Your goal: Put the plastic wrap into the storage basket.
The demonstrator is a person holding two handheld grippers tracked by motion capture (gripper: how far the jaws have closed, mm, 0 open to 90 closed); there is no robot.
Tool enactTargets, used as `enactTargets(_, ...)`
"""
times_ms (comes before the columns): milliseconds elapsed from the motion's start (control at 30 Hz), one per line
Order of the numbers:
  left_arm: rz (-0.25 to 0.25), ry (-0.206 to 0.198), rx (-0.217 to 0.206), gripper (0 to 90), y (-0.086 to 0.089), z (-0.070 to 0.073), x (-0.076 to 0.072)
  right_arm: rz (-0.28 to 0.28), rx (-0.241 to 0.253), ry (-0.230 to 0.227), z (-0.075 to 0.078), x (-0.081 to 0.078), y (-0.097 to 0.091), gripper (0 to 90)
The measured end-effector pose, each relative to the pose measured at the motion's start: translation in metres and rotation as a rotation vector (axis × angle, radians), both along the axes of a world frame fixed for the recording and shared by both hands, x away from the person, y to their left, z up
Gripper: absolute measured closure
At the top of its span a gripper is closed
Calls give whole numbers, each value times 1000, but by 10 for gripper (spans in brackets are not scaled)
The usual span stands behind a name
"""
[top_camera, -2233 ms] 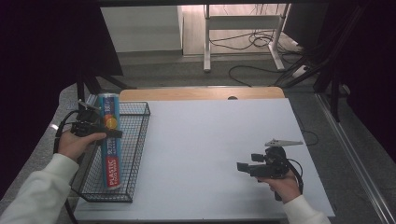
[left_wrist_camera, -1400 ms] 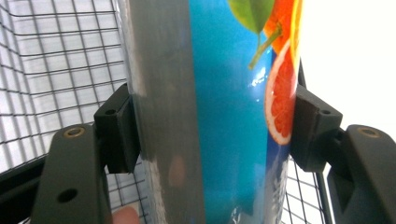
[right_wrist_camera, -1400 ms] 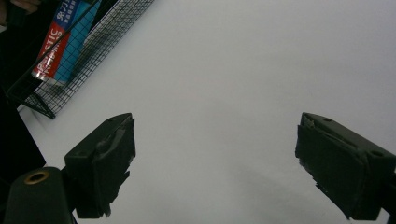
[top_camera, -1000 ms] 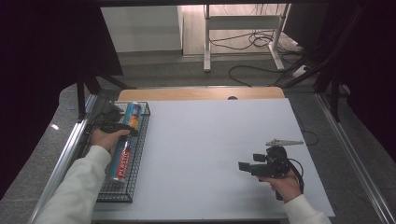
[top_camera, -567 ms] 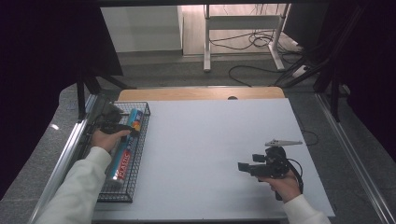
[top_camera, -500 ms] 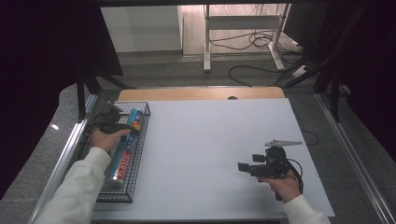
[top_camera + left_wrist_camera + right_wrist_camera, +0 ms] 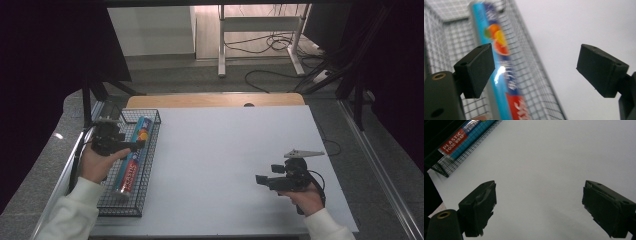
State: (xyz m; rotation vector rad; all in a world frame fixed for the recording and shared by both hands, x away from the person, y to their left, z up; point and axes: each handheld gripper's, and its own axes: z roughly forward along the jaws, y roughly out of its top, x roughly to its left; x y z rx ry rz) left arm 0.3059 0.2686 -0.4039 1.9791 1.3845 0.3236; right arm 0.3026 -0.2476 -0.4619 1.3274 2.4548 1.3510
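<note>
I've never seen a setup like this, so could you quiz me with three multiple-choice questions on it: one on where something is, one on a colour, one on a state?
1. Where does the food wrap box lie?
A. in the wire basket
B. on the bare white table
C. on the floor

2. What colour is most of the box?
A. green
B. blue
C. black

3. How do the left gripper jaws stand?
A. clamped on the box
B. clamped on the basket
C. apart, holding nothing

Answers: 1 A, mesh walls surround the box. 2 B, blue with a red label. 3 C, the jaws have just been opening and nothing is between them.
</note>
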Motion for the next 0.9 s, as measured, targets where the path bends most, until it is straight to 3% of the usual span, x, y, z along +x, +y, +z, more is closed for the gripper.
enactTargets(67,-79,-16,23,175,-12,6,-18,10,-3,-10,0,-1,1,130)
enactTargets(100,-148,-33,46,185,-22,10,-35,18,-10,-17,1,-2,1,130)
enactTargets(133,-148,-33,46,188,-22,10,-35,18,-10,-17,1,-2,1,130)
enactTargets(267,-224,-52,28,188,-39,13,-63,30,-21,-34,2,-5,0,130)
enactTargets(367,-268,-66,21,187,-57,10,-76,32,-22,-43,3,-7,-2,130)
enactTargets(500,-309,-66,-5,187,-79,-3,-76,50,-28,-66,4,-12,-6,130)
enactTargets(633,-298,-51,-44,191,-91,-19,-67,75,-51,-118,4,-22,-12,125)
enactTargets(733,-316,-33,-31,190,-98,-25,-64,74,-66,-159,3,-27,-18,125)
enactTargets(900,-321,-49,-7,192,-103,-29,-66,69,-73,-202,1,-28,-19,119)
